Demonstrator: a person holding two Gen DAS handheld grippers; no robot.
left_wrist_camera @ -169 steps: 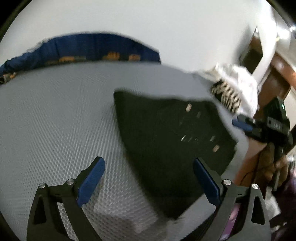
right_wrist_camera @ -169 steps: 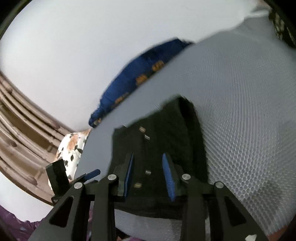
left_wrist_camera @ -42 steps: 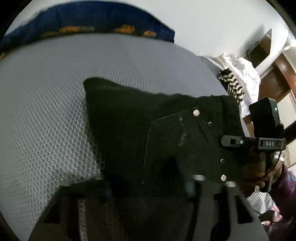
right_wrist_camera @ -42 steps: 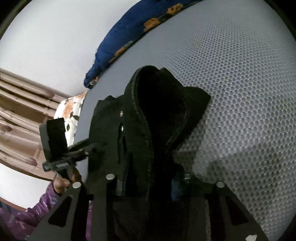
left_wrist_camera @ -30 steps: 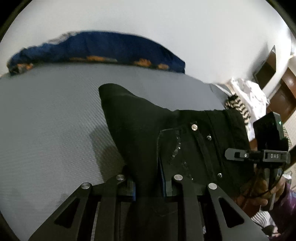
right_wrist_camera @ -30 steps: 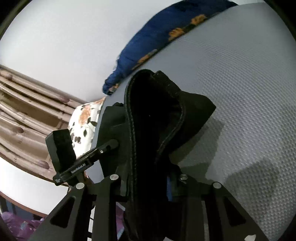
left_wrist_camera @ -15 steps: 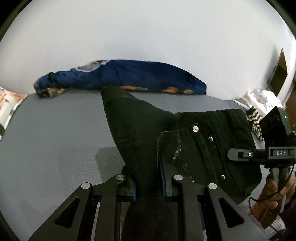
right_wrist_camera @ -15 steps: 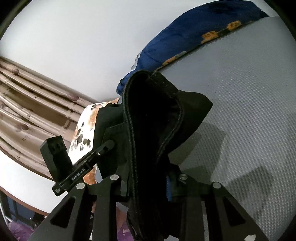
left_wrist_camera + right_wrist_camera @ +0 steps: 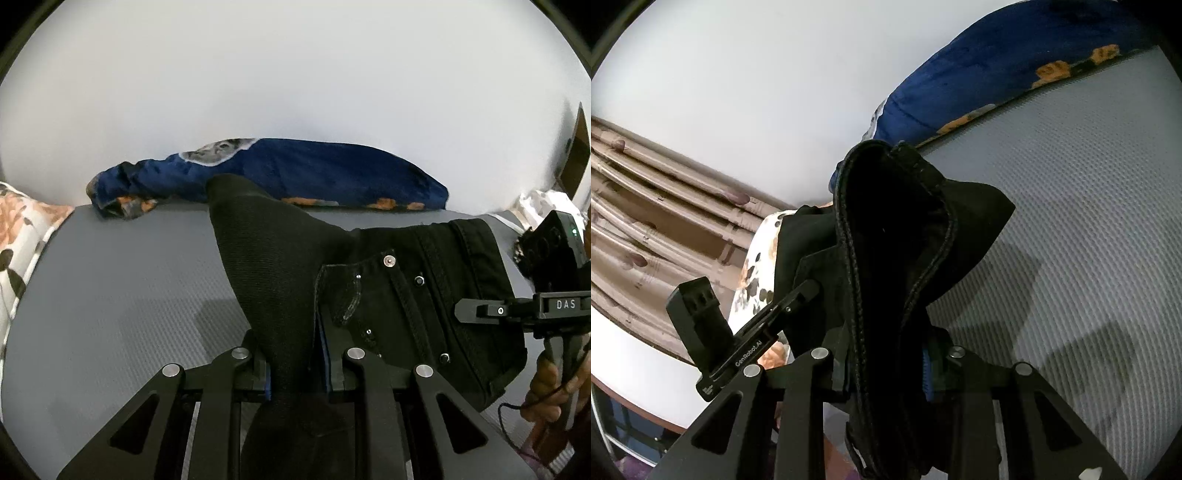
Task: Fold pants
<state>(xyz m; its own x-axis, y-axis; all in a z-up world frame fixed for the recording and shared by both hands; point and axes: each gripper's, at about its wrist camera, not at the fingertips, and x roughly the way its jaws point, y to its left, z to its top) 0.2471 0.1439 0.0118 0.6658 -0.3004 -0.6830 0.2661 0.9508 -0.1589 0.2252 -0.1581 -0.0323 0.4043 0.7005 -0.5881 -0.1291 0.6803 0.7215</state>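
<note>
Both grippers have a hold of the black pants (image 9: 373, 288) here, and the fabric is lifted up off the grey mattress (image 9: 122, 295) rather than lying flat. The left gripper (image 9: 297, 354) is clamped tight on a thick fold of the dark cloth, blue pads squeezed right against it on both sides, with a pointed flap of fabric standing up just ahead of the fingers. To the right of that gripper the pants stretch out sideways, showing a pocket with rivets and heavy seams, over to the right gripper (image 9: 469, 312), which comes in from the far right with a hand (image 9: 554, 384) wrapped around its handle below. From the right wrist view, the right gripper (image 9: 886, 369) is pinched on a bunched-up waistband section, which rises straight up in front of its fingers like an open dark pouch with stitched edges. The left gripper (image 9: 809, 290) shows off to its left, poking into the same cloth. Past both grippers, along the far edge of the mattress against the white wall (image 9: 295, 74), lies a blue blanket (image 9: 314, 173) with orange flowers. A floral pillow (image 9: 18, 229) sits at the far left of the left gripper's view.
</note>
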